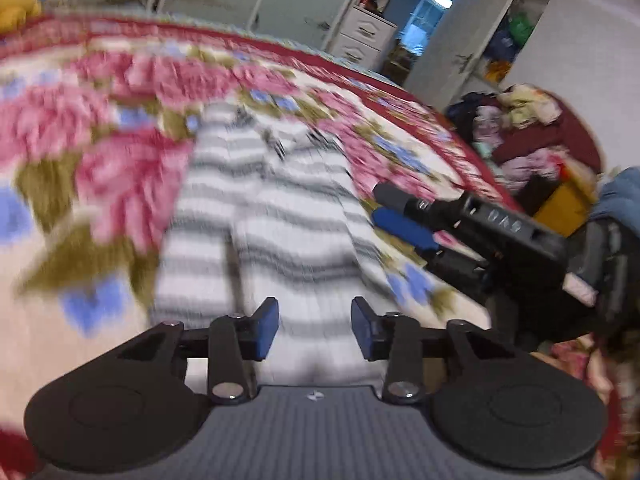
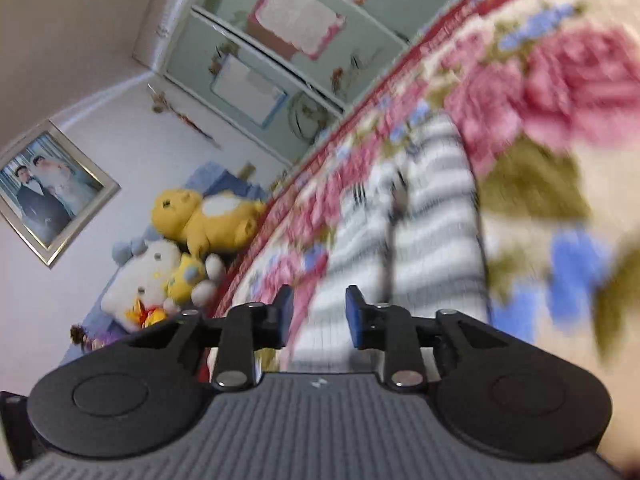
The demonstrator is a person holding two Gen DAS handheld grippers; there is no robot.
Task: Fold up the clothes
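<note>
Garment [image 1: 280, 216]: white knit with thin grey stripes, blurred in both views, lying on the floral blanket [image 1: 100, 152] of the bed as a long narrow shape with a lengthwise crease or overlap down its middle and small dark marks near its far end. Left gripper [image 1: 313, 328] hangs over its near end, jaws apart with nothing between the blue pads [image 1: 266, 330]. Right gripper [image 2: 319, 316], seen from the left wrist beside the garment's right edge, likewise has jaws apart, gripping nothing.

Even indoor light; heavy motion blur on bedding; fisheye edges bowed.
</note>
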